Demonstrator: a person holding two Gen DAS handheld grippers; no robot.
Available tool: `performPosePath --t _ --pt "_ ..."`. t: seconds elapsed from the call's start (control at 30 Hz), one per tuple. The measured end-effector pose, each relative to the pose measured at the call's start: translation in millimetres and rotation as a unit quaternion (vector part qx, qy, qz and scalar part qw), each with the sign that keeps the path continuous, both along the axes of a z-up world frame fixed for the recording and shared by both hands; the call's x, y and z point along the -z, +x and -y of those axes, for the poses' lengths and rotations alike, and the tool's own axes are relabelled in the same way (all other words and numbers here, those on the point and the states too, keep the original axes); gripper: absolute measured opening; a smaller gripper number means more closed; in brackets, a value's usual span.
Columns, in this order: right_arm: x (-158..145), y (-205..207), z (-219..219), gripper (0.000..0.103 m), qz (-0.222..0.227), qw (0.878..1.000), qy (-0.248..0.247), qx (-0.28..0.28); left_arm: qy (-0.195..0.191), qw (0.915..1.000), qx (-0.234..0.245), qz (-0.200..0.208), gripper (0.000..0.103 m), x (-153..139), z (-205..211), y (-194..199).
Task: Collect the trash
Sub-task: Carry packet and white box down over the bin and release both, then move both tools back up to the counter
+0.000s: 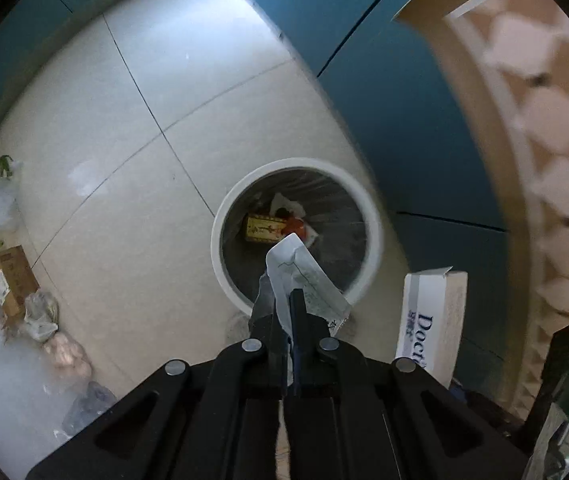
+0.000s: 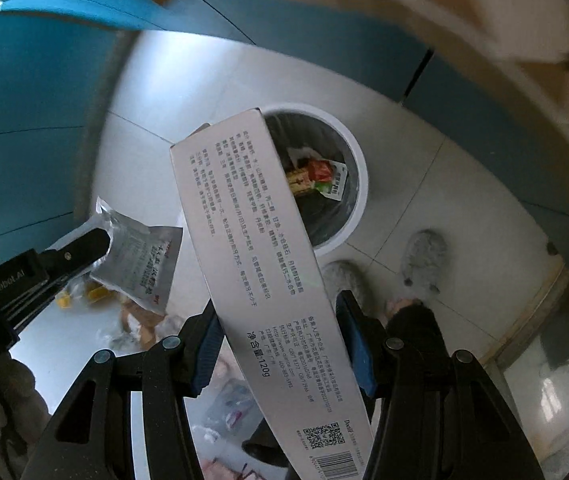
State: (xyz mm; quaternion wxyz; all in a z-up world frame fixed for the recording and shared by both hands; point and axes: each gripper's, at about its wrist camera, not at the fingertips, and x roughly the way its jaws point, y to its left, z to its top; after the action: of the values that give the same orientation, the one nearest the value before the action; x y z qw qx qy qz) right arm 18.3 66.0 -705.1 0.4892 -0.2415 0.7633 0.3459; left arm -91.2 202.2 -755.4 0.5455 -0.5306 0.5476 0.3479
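Note:
A round white-rimmed trash bin stands on the tiled floor with wrappers inside; it also shows in the right wrist view. My left gripper is shut on a silver foil pouch, held above the bin's near rim. The pouch and left gripper show at left in the right wrist view. My right gripper is shut on a long white printed box, held up over the floor beside the bin. The box shows at right in the left wrist view.
Blue cabinet fronts stand behind the bin. A patterned table edge runs along the right. Bags and a cardboard box lie on the floor at left. Two grey fuzzy slippers stand near the bin.

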Motion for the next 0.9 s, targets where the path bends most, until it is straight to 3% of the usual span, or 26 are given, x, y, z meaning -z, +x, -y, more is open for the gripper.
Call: performPosePath --t 0.17,0.33,0.37,0.4,0.47,0.6,0.7,0.9 --pt "90.0 3.8 -20.5 0.057 -0.008 1.000 -0.028 0.005 -0.030 0.9994 0.014 -0.008 0.000 65.0 -6.1 -2.3" --pt "153.4 5.5 -33.2 0.057 -0.026 0.998 -0.058 0.007 -0.058 0.9980 0.020 -0.013 0.007 98.8 -6.1 -11.0" --pt "164.1 5.9 -35.7 0.057 -0.032 0.997 -0.064 0.005 -0.053 0.9980 0.024 -0.024 0.017 102.4 -5.3 -12.6" --pt "172.0 5.9 -37.1 0.057 -0.035 0.997 -0.068 0.005 -0.048 0.9982 0.025 -0.026 0.048 103.1 -7.2 -13.1" --pt "186.2 6.9 -38.1 0.058 -0.038 0.997 -0.073 0.001 -0.033 0.9987 0.026 -0.030 0.097 98.5 -8.2 -16.0" --pt "183.5 6.3 -40.9 0.088 -0.028 0.997 -0.071 -0.004 -0.008 0.9983 0.031 -0.048 0.100 82.0 -6.9 -27.3" --pt "172.5 4.7 -40.3 0.101 -0.011 0.998 -0.062 -0.021 0.019 0.9968 0.039 -0.066 0.100 60.5 -4.1 -34.4" --pt "119.5 1.9 -39.3 0.103 0.062 0.993 -0.048 -0.084 0.064 0.9937 0.043 -0.081 0.100 -7.6 12.3 -48.0"
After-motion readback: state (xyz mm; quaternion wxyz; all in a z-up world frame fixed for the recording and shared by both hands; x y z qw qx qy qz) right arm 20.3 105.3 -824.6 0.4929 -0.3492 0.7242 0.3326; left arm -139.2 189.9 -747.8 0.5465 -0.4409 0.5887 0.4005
